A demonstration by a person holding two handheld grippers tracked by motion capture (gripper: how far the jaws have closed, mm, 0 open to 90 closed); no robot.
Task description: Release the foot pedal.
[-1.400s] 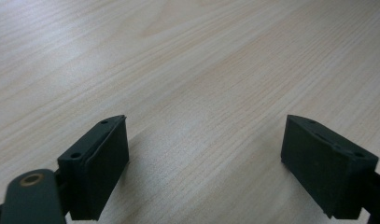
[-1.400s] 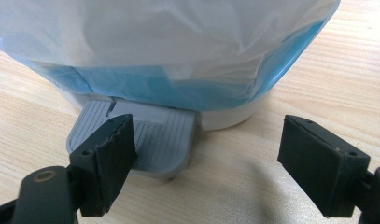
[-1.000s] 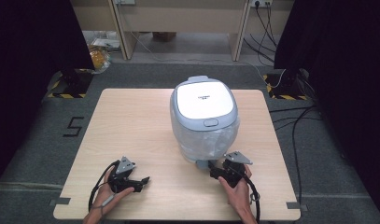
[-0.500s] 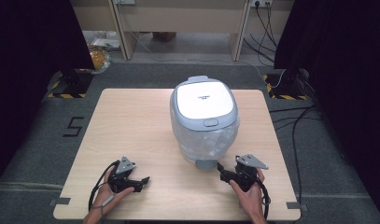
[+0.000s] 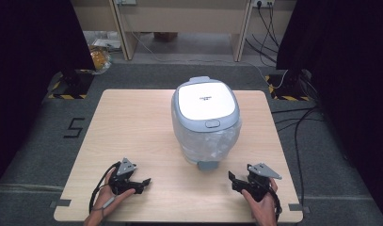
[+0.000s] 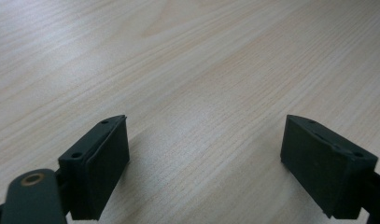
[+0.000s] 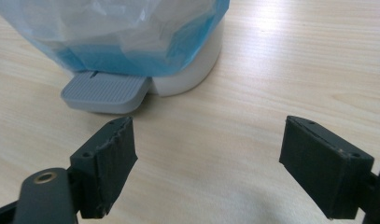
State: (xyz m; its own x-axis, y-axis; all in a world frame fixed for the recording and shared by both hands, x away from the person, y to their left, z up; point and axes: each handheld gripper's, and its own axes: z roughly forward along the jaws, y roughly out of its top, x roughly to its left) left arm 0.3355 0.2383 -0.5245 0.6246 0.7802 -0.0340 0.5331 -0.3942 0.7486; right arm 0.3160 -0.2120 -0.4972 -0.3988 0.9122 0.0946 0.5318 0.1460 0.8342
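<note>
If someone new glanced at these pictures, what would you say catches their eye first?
A white pedal bin with a closed lid and a blue liner stands mid-table, its grey pedal facing the person. Near the table's front edge, the left gripper and the right gripper rest either side of it, jaws wide open, holding nothing.

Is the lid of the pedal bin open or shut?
Shut: in the high view the white lid lies flat on the bin, with no gap showing.

Bin [image 5: 205, 117] mid-table [image 5: 132, 127], behind grippers
</note>
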